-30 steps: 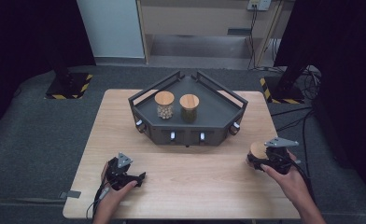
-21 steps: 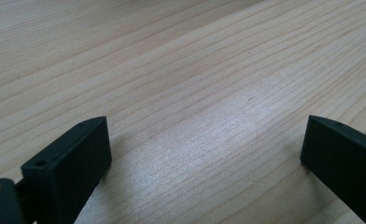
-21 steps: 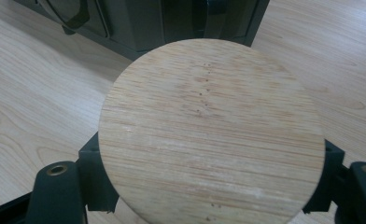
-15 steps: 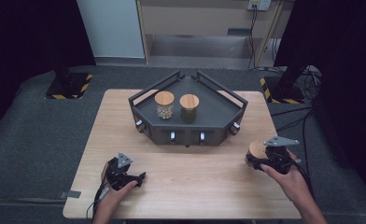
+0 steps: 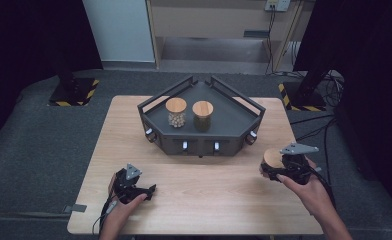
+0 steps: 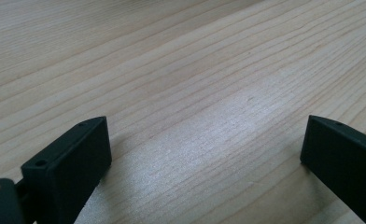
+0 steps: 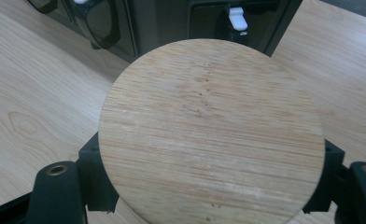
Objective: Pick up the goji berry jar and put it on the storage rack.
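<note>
In the high view, the right gripper point(image 5: 279, 167) sits near the right edge of the pale wooden table point(image 5: 209, 200), clenched on a round jar with a flat light-wood lid point(image 5: 272, 158). The dark grey angular metal tray point(image 5: 234, 120) stands at the table's far middle, so it lies forward and to the left of that gripper; the right hand is plainly the nearer one to carry the jar there. On the tray, two like jars stand upright side by side: a glass jar of pale round pieces with a wooden lid point(image 5: 176, 112) and a darker-filled jar with a wooden lid point(image 5: 202, 115). Bare tray floor shows to the right of them. The left gripper point(image 5: 134, 187) rests low near the table's front left, well apart from both tray and jar.

In the left gripper view, its two matte black jaws stand wide apart, released, with only straight-grained table wood point(image 6: 195, 93) between them.

In the right gripper view, the jar's lid point(image 7: 211, 133) is a smooth disc with fine parallel grain, its axis upright, and the black jaws press on the jar from either side below it. The tray's dark front wall point(image 7: 172, 23), with a small white clip, rises just beyond.
</note>
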`<state>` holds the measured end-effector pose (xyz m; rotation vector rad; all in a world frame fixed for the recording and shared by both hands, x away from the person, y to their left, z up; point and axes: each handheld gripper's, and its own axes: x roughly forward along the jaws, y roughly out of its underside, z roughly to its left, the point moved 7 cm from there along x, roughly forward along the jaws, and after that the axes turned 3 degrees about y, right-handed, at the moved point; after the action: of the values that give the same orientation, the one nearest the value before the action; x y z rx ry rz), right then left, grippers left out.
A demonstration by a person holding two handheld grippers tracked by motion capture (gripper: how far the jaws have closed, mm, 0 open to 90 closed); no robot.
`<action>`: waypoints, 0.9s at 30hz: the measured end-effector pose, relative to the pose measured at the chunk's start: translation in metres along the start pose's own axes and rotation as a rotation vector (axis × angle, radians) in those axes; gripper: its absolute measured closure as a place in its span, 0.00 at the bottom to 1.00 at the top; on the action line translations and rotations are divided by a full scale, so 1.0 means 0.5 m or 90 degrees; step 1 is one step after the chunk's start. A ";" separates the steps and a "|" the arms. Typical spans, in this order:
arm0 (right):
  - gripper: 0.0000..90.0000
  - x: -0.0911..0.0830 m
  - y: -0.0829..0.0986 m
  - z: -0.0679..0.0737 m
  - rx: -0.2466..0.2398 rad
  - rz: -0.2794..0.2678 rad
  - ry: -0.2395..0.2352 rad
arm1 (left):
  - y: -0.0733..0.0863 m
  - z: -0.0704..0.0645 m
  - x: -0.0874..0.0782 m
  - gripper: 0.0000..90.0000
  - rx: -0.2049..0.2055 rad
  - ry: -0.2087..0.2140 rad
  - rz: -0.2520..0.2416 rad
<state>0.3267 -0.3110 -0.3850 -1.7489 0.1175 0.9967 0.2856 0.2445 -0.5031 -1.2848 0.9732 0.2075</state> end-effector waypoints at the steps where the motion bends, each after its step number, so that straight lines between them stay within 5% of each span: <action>1: 0.29 -0.001 -0.002 0.001 0.000 -0.001 -0.002 | 0.000 0.000 0.000 0.01 0.000 0.000 0.000; 27: 0.29 -0.025 -0.072 0.023 -0.018 0.003 -0.021 | 0.000 0.000 0.000 0.01 0.000 0.000 0.000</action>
<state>0.3308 -0.2908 -0.3511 -1.7584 0.0872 1.0349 0.2857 0.2445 -0.5031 -1.2847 0.9741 0.2073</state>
